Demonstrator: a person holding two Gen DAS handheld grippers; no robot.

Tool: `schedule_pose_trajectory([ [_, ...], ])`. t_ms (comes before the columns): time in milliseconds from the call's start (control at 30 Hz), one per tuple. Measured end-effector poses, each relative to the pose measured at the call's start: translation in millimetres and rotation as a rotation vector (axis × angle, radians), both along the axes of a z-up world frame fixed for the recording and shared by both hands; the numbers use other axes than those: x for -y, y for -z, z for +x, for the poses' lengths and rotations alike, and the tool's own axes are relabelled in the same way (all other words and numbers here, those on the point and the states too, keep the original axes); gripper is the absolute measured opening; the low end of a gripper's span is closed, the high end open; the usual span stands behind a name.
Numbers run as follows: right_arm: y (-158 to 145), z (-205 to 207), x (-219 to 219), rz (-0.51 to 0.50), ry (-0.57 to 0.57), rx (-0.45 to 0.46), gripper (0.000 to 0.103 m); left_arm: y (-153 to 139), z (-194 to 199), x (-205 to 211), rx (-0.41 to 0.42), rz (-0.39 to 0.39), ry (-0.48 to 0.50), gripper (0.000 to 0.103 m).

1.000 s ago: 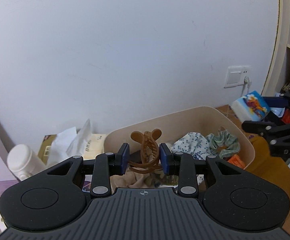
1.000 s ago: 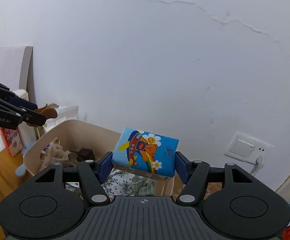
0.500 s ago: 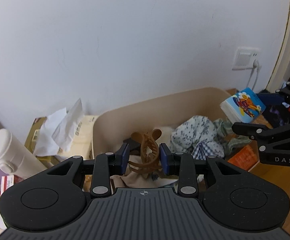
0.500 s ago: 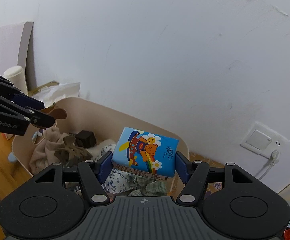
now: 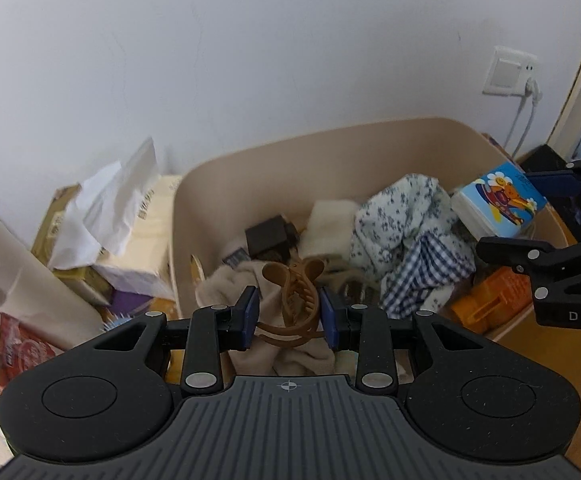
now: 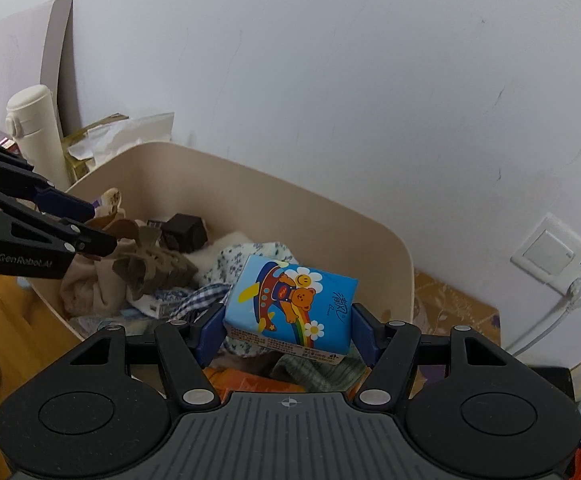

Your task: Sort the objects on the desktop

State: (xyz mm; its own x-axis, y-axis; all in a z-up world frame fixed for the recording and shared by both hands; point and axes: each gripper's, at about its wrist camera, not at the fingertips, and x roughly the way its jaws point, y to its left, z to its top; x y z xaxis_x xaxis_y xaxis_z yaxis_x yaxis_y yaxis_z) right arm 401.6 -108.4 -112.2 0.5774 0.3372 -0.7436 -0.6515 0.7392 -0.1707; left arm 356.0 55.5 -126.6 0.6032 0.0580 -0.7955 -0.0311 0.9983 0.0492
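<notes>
The left gripper [image 5: 289, 322] is clamped on a brown plastic claw hair clip [image 5: 292, 292], its blue pads pressing the clip's two sides. The clip hangs above the near-left part of a beige oval plastic bin [image 5: 330, 148], over a beige cloth [image 5: 246, 284]. The right gripper [image 6: 288, 330] is clamped on a blue tissue pack printed with a cartoon bear and rainbow [image 6: 290, 304], held above the bin's right part. Inside the bin lie a floral and checked fabric bundle [image 5: 406, 232] and a dark brown cube [image 5: 268, 236]. At 9 o'clock of the bin stands a cream cylindrical flask [image 6: 36, 132], beside crumpled white paper [image 5: 110, 204].
</notes>
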Motion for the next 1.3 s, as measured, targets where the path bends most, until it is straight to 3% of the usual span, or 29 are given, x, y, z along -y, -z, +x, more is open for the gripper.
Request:
schedule_pose_trajectory([
  [200,2,2,0,0.001,0.021,-0.033,0.065,4,-3,4,-0.021,-0.028,0.026,0.034],
  [300,1,1,1,0.004,0.032,-0.038,0.071,6,-4,5,-0.032,-0.034,0.027,0.038],
  [367,0,0,2,0.012,0.039,-0.045,0.071,5,-5,5,-0.027,-0.039,0.024,0.054],
  [500,-3,-2,5,0.018,0.052,-0.044,0.079,0,-8,2,-0.005,-0.035,-0.005,0.069],
  [733,-13,-6,17,0.075,0.109,-0.068,0.098,-9,-15,0,-0.003,-0.017,-0.030,0.071],
  [1300,-45,-43,45,0.089,0.158,-0.043,0.103,-50,-64,9,0.030,-0.001,-0.074,0.075],
])
